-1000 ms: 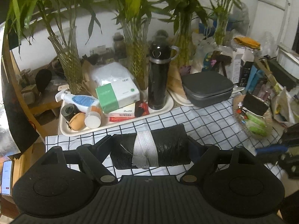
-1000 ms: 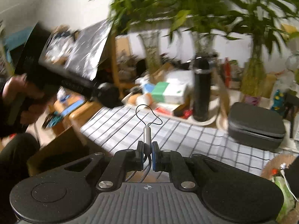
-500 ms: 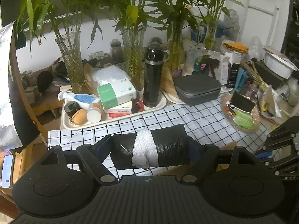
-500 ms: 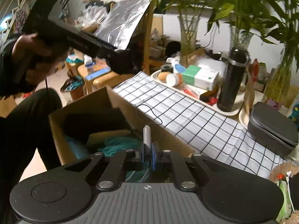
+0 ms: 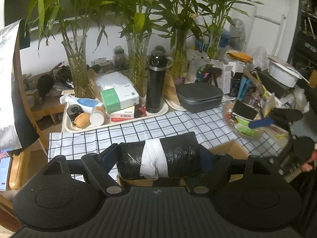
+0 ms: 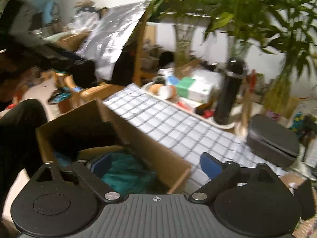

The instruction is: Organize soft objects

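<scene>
My left gripper is shut on a black plastic-wrapped roll bound with a white band, held above the front edge of the checked tablecloth and over a cardboard box. My right gripper is open and empty above the same cardboard box, which stands beside the table and holds teal cloth and dark soft items. The cable it held is not visible. The right gripper also shows in the left wrist view, blurred.
A cream tray holds a black flask, a green-white box and small bottles. A grey case, bamboo vases and a cluttered basket line the table's back and right. A wooden chair stands left.
My right gripper has opened and the cable with the white plug is gone from its fingers; it swung over the box. My left gripper has drawn back a little, still holding the roll.
</scene>
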A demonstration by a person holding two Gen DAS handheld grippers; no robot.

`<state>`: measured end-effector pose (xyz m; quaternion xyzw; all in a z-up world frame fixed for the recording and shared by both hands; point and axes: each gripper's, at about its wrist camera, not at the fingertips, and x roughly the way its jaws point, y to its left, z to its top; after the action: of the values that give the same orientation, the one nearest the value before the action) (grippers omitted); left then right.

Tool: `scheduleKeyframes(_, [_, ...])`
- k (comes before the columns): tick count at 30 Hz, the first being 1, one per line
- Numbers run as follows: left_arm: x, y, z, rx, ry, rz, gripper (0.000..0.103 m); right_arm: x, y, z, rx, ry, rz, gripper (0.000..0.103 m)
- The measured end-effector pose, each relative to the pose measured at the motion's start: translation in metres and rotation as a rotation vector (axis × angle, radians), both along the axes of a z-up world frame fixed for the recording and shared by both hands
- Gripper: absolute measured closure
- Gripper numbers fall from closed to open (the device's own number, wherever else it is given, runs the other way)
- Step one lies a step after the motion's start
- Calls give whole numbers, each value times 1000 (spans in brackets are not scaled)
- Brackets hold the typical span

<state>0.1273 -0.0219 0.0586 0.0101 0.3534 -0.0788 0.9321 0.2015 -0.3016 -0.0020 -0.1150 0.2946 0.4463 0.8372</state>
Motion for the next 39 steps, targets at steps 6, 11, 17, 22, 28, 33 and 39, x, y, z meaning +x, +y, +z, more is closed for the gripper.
scheduleKeyframes(6, [-14, -10, -10, -22, 26, -49, 21, 3, 2, -3, -67, -43, -119, 0])
scheduleKeyframes(11, [-20, -33, -18, -31, 59, -112, 21, 4, -4, -3, -64, -53, -187, 0])
scheduleKeyframes(17, [-19, -71, -29, -49, 88, -219, 21, 12, -14, -2, -48, -38, -250, 0])
scheduleKeyframes(22, [-15, -90, -45, -148, 139, -310, 17, 13, -16, -2, -33, -32, -257, 0])
scheduleKeyframes(28, [-23, -85, -52, -135, 134, -250, 15, 13, -19, -3, -34, -23, -272, 0])
scheduleKeyframes(33, [-33, -71, -45, -116, 118, -201, 15, 13, -21, -4, -34, -15, -287, 0])
scheduleKeyframes(39, [-52, -56, -40, -41, 67, -139, 15, 6, -16, -2, -44, -24, -296, 0])
